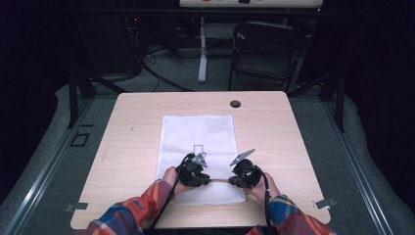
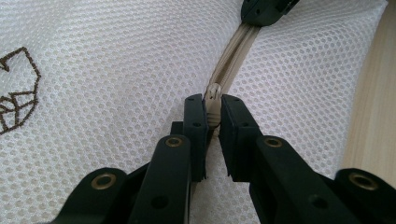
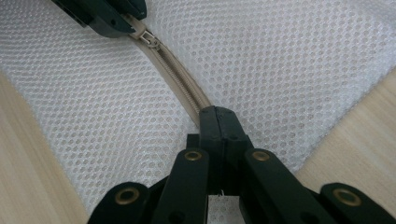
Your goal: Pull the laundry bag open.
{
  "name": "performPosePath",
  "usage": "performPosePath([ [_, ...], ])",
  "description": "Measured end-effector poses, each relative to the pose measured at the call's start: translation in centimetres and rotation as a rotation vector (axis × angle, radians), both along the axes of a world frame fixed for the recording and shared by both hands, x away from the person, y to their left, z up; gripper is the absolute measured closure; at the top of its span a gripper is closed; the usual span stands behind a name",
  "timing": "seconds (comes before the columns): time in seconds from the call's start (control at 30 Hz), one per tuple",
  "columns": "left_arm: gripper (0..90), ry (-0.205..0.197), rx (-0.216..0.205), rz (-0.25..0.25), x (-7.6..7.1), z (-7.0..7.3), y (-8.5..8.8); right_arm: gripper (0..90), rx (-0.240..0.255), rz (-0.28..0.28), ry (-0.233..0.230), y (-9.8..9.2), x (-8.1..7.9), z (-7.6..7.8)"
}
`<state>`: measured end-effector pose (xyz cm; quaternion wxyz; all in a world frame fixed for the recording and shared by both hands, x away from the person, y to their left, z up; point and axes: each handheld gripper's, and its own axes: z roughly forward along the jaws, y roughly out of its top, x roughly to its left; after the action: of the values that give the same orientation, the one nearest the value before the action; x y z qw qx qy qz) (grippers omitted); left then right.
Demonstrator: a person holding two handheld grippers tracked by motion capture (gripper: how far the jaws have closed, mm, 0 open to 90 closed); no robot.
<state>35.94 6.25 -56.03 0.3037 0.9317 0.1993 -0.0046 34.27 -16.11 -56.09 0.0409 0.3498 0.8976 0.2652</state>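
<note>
A white mesh bag (image 1: 198,132) lies flat on the wooden table (image 1: 279,132), with a beige zipper (image 1: 220,181) along its near edge. In the left gripper view my left gripper (image 2: 213,100) is shut on the zipper pull (image 2: 214,91). The zipper (image 2: 236,49) runs away from it to the right gripper's jaws at the top. In the right gripper view my right gripper (image 3: 216,112) is shut on the zipper tape (image 3: 180,74), with the slider (image 3: 149,38) beyond it at the left gripper. From above, the left gripper (image 1: 206,180) and the right gripper (image 1: 232,181) face each other.
A brown stitched logo (image 2: 16,88) marks the bag. The table has a dark cable hole (image 1: 235,104) at its far side. A folding chair (image 1: 264,49) and a white desk leg (image 1: 202,49) stand on the floor behind. Plaid sleeves enter at the bottom.
</note>
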Motion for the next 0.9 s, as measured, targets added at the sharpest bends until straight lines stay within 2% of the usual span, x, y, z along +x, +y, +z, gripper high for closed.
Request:
performPosePath([
  [0.23,80.9,0.009,-0.009,0.012,-0.1,0.1,0.5,90.0,-0.006,0.002,-0.001,0.0,0.0,0.0],
  [0.67,81.1,-0.002,0.006,0.010,-0.2,0.1,0.7,90.0,-0.001,0.000,0.003,0.0,0.0,0.0],
  [0.83,81.0,0.015,0.002,0.060,0.1,0.1,2.2,90.0,-0.008,0.006,0.007,-0.2,0.1,0.0],
  [0.9,81.0,0.018,0.011,0.059,0.1,0.1,2.9,90.0,-0.006,0.004,0.008,-0.2,0.1,0.0],
])
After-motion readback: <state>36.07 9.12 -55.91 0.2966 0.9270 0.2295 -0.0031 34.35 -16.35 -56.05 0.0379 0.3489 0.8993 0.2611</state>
